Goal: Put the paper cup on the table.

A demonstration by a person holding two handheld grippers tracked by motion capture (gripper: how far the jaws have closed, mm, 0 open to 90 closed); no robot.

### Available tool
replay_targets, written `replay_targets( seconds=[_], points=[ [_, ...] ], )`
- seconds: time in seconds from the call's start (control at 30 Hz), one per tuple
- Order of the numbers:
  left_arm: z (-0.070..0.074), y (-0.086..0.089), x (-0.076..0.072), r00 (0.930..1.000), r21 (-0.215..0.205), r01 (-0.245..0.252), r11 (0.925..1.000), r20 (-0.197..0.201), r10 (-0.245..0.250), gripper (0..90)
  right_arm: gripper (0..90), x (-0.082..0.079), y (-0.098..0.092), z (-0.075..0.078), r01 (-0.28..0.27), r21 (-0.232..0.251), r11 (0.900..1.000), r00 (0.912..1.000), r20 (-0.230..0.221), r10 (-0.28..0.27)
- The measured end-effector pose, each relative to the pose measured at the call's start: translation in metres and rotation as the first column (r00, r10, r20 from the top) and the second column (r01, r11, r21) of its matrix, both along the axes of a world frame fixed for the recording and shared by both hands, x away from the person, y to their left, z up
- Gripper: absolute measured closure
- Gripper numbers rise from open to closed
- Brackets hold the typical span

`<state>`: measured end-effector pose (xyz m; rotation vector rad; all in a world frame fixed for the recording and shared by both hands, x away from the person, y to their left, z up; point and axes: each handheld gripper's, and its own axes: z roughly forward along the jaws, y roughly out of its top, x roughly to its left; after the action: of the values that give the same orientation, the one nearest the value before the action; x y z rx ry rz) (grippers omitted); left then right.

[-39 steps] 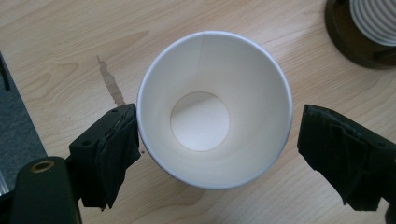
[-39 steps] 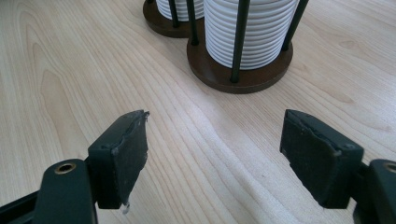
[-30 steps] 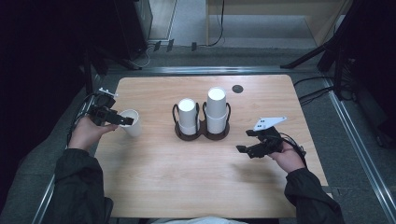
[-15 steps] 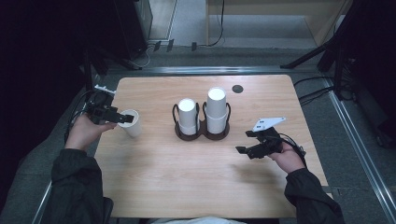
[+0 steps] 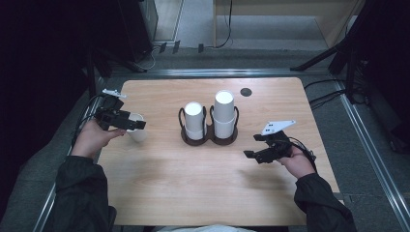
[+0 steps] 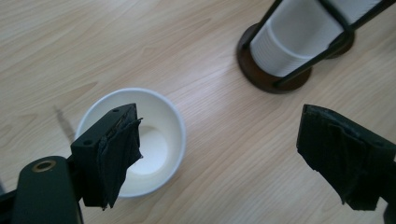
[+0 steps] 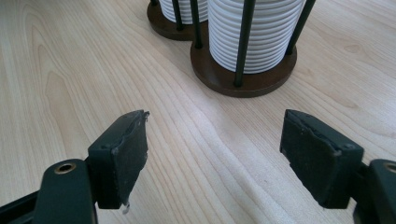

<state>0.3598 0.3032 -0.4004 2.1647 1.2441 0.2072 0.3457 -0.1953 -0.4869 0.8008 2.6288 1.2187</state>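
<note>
The left gripper (image 6: pixel 219 154) hangs with its jaws spread wide and nothing between them, just above a single paper cup (image 6: pixel 140 140) that stands upright, mouth up, on the desk (image 6: pixel 70 42). In the left gripper view one jaw sits over the cup's near rim, seemingly inside the mouth, while the other is well off to the side over bare wood; whether the pad touches the rim cannot be told. From the high view the cup (image 5: pixel 138 129) stands near the desk's left edge, well apart from the holder (image 5: pixel 208 137) at the middle.

The right gripper (image 7: pixel 212 158) is likewise wide open and empty, low over the wood, pointed at the holder's base (image 7: pixel 243 77) a little way ahead.

The cup looks light, thin-walled and easily crushed: a hard squeeze across the body would likely buckle it, and a nudge could tip or slide it on the smooth wood. The rolled rim is probably its stiffest part, so pinching one wall just below the rim, one pad inside and one outside, seems the safest hold. The stacked cups (image 5: pixel 224 113) in the holder are nested tightly and would likely stick together when pulled.
</note>
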Motion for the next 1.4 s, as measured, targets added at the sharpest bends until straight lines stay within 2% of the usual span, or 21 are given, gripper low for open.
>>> replay_targets(
  seconds=[0.07, 0.2, 0.43, 0.67, 0.77, 1.0, 1.1, 1.4],
  points=[
    [0.002, -0.005, -0.002, 0.9998, -0.019, 0.018, 0.9997, 0.008, -0.018, 13.4, 23.3, 0.000, -0.001, 0.000, 0.005, 0.003, 1.000, 1.0000, 0.001, -0.005],
    [0.004, -0.015, -0.005, 0.9986, -0.025, 0.048, 0.9985, 0.022, -0.048, 13.4, 23.2, 0.000, -0.002, 0.001, 0.006, 0.007, 1.000, 1.0000, 0.000, -0.006],
    [-0.004, -0.038, -0.010, 0.9940, -0.064, 0.109, 0.9920, 0.017, -0.108, 13.7, 23.2, 0.000, -0.002, 0.001, 0.019, 0.021, 1.000, 0.9998, -0.007, -0.019],
    [-0.014, -0.059, -0.016, 0.9875, -0.057, 0.154, 0.9864, 0.044, -0.152, 13.7, 23.3, 0.000, -0.003, 0.002, 0.025, 0.028, 0.999, 0.9997, -0.010, -0.025],
    [-0.019, -0.065, -0.018, 0.9852, -0.067, 0.168, 0.9835, 0.047, -0.165, 13.7, 23.2, 0.000, -0.004, 0.002, 0.028, 0.030, 0.999, 0.9996, -0.010, -0.028],
    [-0.031, -0.075, -0.023, 0.9753, -0.099, 0.218, 0.9709, 0.059, -0.213, 13.6, 23.2, -0.001, -0.003, 0.002, 0.027, 0.030, 0.999, 0.9996, -0.013, -0.026],
    [-0.035, -0.080, -0.026, 0.9716, -0.087, 0.232, 0.9688, 0.068, -0.227, 13.6, 23.2, -0.001, -0.003, 0.002, 0.023, 0.027, 0.999, 0.9997, -0.013, -0.023],
    [-0.044, -0.092, -0.032, 0.9669, -0.104, 0.250, 0.9626, 0.078, -0.243, 13.7, 23.2, -0.002, -0.001, 0.001, 0.018, 0.028, 0.999, 0.9997, -0.020, -0.018]
  ],
)
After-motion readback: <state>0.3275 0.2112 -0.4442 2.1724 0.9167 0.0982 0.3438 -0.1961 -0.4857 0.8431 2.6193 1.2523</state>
